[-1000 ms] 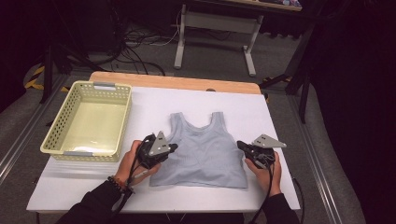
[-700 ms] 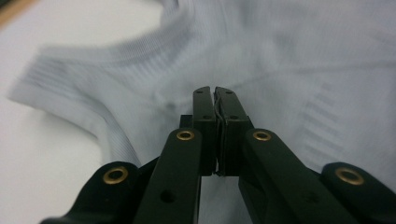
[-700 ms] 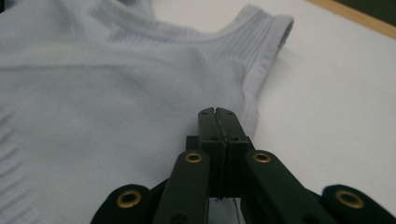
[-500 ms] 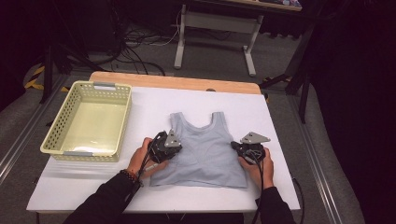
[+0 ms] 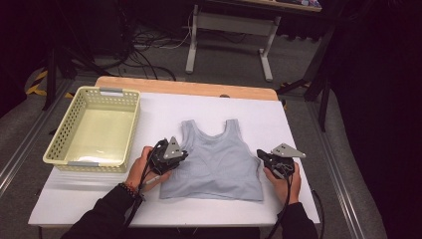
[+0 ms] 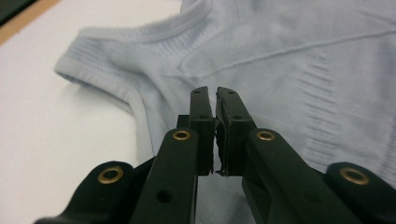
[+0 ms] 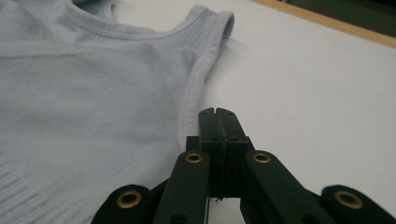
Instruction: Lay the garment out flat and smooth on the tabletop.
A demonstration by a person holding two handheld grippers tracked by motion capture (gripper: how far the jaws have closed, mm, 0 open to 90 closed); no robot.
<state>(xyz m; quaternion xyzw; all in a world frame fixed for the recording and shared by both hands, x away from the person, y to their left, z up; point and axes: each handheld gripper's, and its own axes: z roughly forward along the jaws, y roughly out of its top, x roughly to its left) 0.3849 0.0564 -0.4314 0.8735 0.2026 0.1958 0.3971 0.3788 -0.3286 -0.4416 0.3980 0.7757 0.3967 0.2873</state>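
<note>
Dark floor with tangled cables and the legs of a desk fills the background, and in front of it stands a white table (image 5: 149, 209) with a wooden strip along its far edge. On the table's left part sits a pale yellow basket (image 5: 59, 144) with lattice walls. Near the table's middle a light blue tank top (image 5: 216, 164) lies flat, straps pointing away from the person and hem toward them. A person's forearms come in from the near edge, each hand holding a black gripper. The left gripper (image 5: 178, 158) rests at the top's left side, just below the armhole; in the left gripper view (image 6: 215, 100) its jaws stand over the fabric beside the armhole seam, with only a thin slit between them and nothing clamped. The jaws have just been opening slightly, with no cloth between them. The right gripper (image 5: 261, 155) sits at the top's right edge; in the right gripper view (image 7: 214, 114) its jaws are pressed fully together, their tips just beside the ribbed armhole trim, over the white table, gripping nothing. The two grippers are well apart, with the top between them.
</note>
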